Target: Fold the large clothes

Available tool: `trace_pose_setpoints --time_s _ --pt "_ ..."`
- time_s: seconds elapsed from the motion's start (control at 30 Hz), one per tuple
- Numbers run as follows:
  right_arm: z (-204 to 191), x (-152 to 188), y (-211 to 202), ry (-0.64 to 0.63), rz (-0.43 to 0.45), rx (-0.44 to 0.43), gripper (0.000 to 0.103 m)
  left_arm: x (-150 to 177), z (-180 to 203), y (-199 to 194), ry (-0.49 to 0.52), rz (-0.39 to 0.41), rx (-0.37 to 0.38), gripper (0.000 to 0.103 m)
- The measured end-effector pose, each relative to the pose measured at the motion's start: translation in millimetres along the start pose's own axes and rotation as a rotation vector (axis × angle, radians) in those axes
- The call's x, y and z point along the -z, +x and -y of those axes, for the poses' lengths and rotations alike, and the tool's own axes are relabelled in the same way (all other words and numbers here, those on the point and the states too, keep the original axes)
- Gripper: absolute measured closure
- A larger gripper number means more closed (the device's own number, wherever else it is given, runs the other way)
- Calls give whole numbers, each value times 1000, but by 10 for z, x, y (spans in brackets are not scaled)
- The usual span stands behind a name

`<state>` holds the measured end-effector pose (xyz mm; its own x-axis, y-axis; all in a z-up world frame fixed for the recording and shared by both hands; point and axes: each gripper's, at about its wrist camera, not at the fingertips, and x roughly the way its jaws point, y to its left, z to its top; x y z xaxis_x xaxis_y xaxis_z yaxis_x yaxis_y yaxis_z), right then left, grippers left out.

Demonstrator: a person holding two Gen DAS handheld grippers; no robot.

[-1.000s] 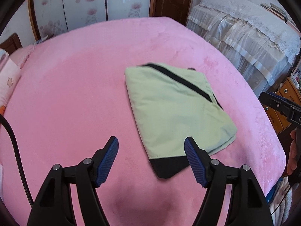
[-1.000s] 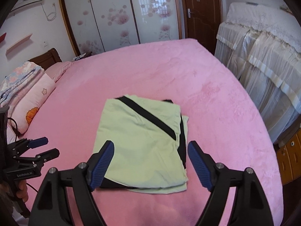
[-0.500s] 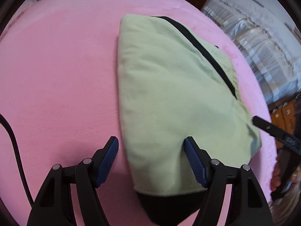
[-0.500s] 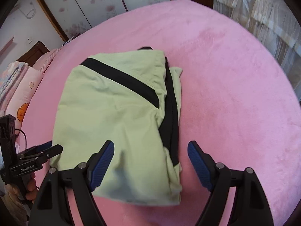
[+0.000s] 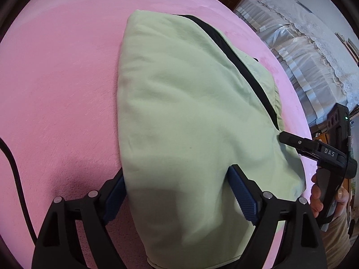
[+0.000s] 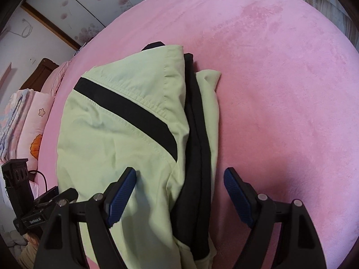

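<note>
Left wrist view, folded garment [image 5: 190,112] lengthwise away, both grippers [image 5: 177,192] [image 6: 179,195] apart.

Two hand-held tools point forward and downward, side by side. The left tool [image 5: 177,192] has its black arms spread wide, blue ribbed pads [image 5: 243,196] facing each other across a broad gap. The right tool [image 6: 179,192] is likewise spread wide. A bare hand [image 5: 325,199] grips the right tool's handle at the near right.
</note>
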<state>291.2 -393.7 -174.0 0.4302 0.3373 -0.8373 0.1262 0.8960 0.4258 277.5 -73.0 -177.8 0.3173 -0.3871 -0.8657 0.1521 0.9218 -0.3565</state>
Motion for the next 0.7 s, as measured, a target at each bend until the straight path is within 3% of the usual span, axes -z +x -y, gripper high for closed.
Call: trace_pose_setpoints --time_s 0.27,0.43,0.5,0.53,0.63,0.7 --pt "-43 535 -616 -24 78 22 22 32 53 -75 36 -3 -34 18" --pt "-66 759 -701 -45 46 -10 30 52 118 -154 67 -2 -53 18" --pt "-114 792 -626 -76 33 15 41 60 139 -199 84 1 -60 18" --pt "-140 803 -552 -94 16 30 54 62 150 -221 94 2 -65 18" --pt "-199 850 -418 -142 12 79 65 74 163 -287 116 8 -67 18" --pt "-250 882 -404 -167 18 76 87 69 193 -313 129 9 -73 18"
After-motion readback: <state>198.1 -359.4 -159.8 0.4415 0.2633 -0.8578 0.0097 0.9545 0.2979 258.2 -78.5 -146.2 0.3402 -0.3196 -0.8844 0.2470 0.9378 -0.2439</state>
